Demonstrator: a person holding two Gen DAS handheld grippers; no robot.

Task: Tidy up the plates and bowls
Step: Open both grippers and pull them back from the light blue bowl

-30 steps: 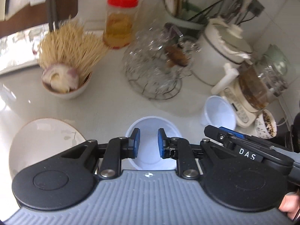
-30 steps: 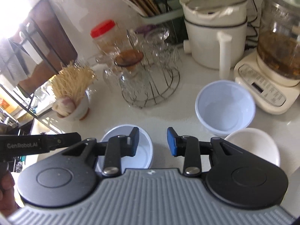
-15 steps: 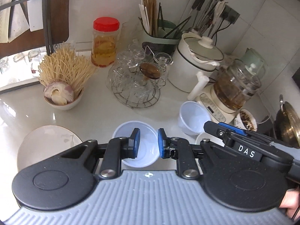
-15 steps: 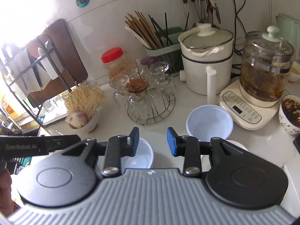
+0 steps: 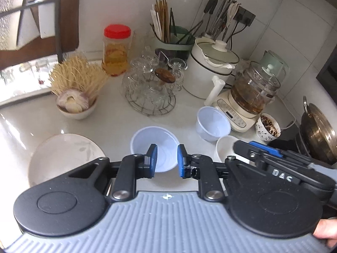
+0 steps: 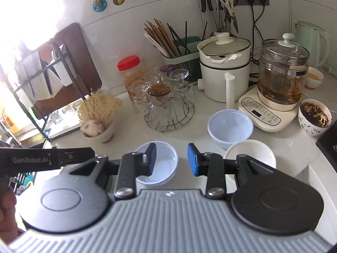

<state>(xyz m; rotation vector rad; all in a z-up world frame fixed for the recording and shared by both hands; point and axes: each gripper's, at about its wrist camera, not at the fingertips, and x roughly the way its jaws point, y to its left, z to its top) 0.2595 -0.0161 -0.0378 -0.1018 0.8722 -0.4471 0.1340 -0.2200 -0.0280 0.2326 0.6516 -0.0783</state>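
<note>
Left gripper (image 5: 165,160) up above counter, jaws set narrow, nothing between. Right gripper (image 6: 171,159) a bit wider, also empty. Just past them: flat white plate (image 5: 61,158) on left, wide blue bowl (image 5: 154,145) in middle, small white bowl (image 6: 250,151) on right. Deep blue bowl (image 6: 230,127) behind, next to tea kettle (image 6: 280,84). Glass rack (image 6: 168,107) farther back.

The left claw (image 6: 46,159) reads "GenRobot.AI"; the right claw (image 5: 280,171) reads "DAS".
</note>
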